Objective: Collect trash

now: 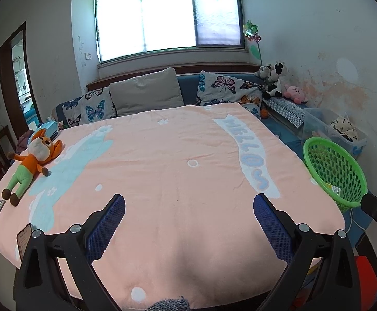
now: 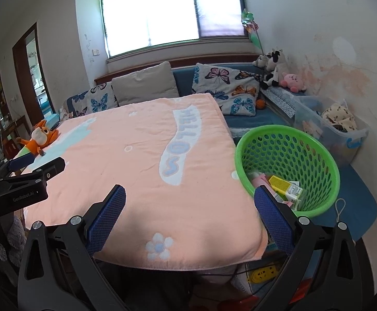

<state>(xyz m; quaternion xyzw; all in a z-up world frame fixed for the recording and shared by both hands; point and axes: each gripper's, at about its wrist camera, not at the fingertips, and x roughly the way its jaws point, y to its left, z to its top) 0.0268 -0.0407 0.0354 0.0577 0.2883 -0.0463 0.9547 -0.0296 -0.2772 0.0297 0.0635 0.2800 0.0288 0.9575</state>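
Observation:
A green perforated basket (image 2: 289, 153) stands to the right of the table on a blue seat; it also shows in the left wrist view (image 1: 336, 171). Inside it lie a yellow carton (image 2: 287, 188) and pink wrappers (image 2: 259, 178). My left gripper (image 1: 188, 207) is open and empty over the near edge of the pink blanket (image 1: 162, 168). My right gripper (image 2: 188, 202) is open and empty over the blanket's near right corner, its right finger (image 2: 274, 220) just in front of the basket. The left gripper also appears at the left of the right wrist view (image 2: 36, 165).
An orange plush toy (image 1: 33, 160) lies at the blanket's left edge. A phone (image 1: 23, 235) lies at the near left corner. A sofa with butterfly cushions (image 1: 222, 88) stands behind the table. A clear storage bin (image 2: 331, 129) stands by the right wall. A yellow power strip (image 2: 263, 274) lies on the floor.

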